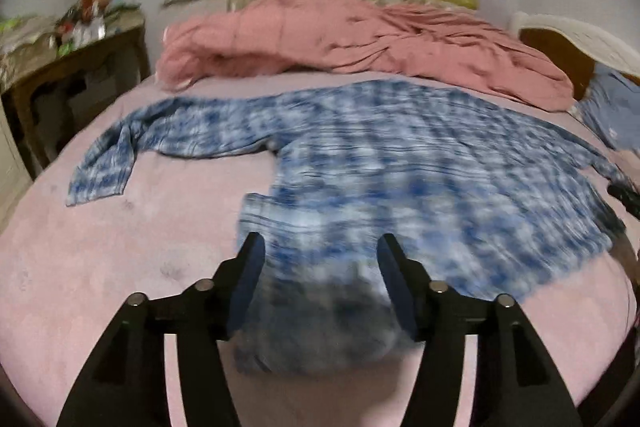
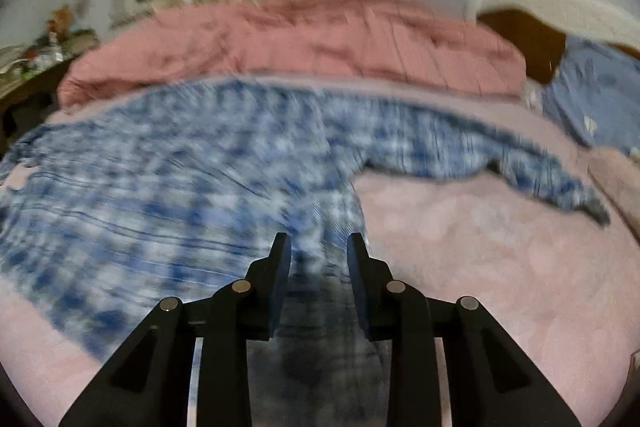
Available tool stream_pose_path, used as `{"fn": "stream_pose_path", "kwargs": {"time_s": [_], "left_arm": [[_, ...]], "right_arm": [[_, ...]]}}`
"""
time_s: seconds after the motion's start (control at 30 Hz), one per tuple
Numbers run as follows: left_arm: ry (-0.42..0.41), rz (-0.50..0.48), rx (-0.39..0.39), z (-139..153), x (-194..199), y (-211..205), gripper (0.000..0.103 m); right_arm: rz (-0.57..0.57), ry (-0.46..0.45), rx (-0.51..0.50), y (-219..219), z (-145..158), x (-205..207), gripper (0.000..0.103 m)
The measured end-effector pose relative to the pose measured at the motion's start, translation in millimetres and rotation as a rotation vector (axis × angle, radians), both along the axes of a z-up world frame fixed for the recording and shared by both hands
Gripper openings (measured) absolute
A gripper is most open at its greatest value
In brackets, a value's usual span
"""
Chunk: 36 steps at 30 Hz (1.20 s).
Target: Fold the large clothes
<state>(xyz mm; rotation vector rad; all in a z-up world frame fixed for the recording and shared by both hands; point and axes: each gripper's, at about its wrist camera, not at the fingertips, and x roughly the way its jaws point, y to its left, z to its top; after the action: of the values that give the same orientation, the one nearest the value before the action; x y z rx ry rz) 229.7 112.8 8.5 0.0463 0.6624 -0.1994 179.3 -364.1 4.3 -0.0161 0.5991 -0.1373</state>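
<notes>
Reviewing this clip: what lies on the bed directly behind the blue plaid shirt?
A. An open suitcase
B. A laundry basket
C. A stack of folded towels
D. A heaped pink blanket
D: in the left wrist view, a rumpled pink blanket is piled along the far side of the bed, just beyond the spread-out blue plaid shirt.

Motion blur smears the plaid shirt (image 1: pixel 360 155) in both views; check pattern unresolved near the hem. Shirt hem under the left gripper (image 1: pixel 318 255) dissolves into a grey smudge, so contact cannot be judged. Same under the right gripper (image 2: pixel 319 253). Items on the side table (image 1: pixel 76 39) too small and blurred to identify. Blue cloth (image 2: pixel 600 95) cut off at the right edge.
</notes>
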Motion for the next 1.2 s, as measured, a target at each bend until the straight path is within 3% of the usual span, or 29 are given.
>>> {"fn": "stream_pose_path", "kwargs": {"time_s": [0.03, 0.1, 0.13, 0.17, 0.23, 0.33, 0.43, 0.57, 0.67, 0.7, 0.73, 0.77, 0.8, 0.83, 0.93, 1.07, 1.2], "left_arm": [[-0.008, -0.024, 0.002, 1, -8, -8, 0.060], [0.007, -0.090, 0.027, -2, -19, -26, 0.066], [0.020, -0.116, 0.053, -6, -23, -34, 0.068], [0.038, -0.144, 0.094, -13, -28, -43, 0.078], [0.080, -0.174, 0.196, -29, -34, -59, 0.089], [0.113, -0.178, 0.271, -44, -32, -70, 0.089], [0.102, -0.117, 0.319, -52, -22, -73, 0.089], [0.080, -0.064, 0.332, -54, -10, -70, 0.090], [0.065, 0.021, 0.351, -54, 3, -59, 0.079], [0.068, 0.048, 0.349, -55, 6, -55, 0.069], [0.075, 0.076, 0.344, -55, 11, -50, 0.062], [0.083, 0.096, 0.333, -55, 15, -45, 0.047], [0.094, 0.103, 0.323, -57, 18, -41, 0.036], [0.107, 0.098, 0.310, -58, 21, -38, 0.032], [0.096, 0.108, 0.325, -60, 18, -38, 0.005], [0.028, 0.108, 0.334, -51, -2, -41, 0.003], [0.041, 0.097, 0.235, -42, -21, -28, 0.002]], "right_arm": [[0.017, -0.017, 0.014, 6, 3, -8, 0.058], [0.058, -0.044, 0.045, 18, 6, -24, 0.075], [0.097, -0.049, 0.041, 29, 5, -34, 0.075], [0.132, -0.037, 0.028, 38, 3, -40, 0.076], [0.201, 0.012, 0.011, 53, -6, -50, 0.083], [0.269, 0.110, -0.063, 74, -26, -55, 0.083], [0.204, 0.184, -0.163, 85, -42, -45, 0.083], [0.067, 0.219, -0.155, 73, -47, -31, 0.086], [-0.037, 0.200, -0.225, 64, -48, -25, 0.086], [-0.046, 0.200, -0.226, 60, -48, -24, 0.084], [-0.050, 0.201, -0.222, 56, -47, -22, 0.074], [-0.052, 0.204, -0.217, 52, -48, -19, 0.066], [-0.057, 0.210, -0.217, 47, -49, -17, 0.048], [-0.069, 0.227, -0.213, 43, -51, -15, 0.033], [-0.083, 0.224, -0.161, 32, -50, -15, 0.010], [-0.087, 0.158, -0.124, 29, -43, -28, 0.004], [-0.105, 0.111, -0.097, 27, -35, -52, 0.003]]}}
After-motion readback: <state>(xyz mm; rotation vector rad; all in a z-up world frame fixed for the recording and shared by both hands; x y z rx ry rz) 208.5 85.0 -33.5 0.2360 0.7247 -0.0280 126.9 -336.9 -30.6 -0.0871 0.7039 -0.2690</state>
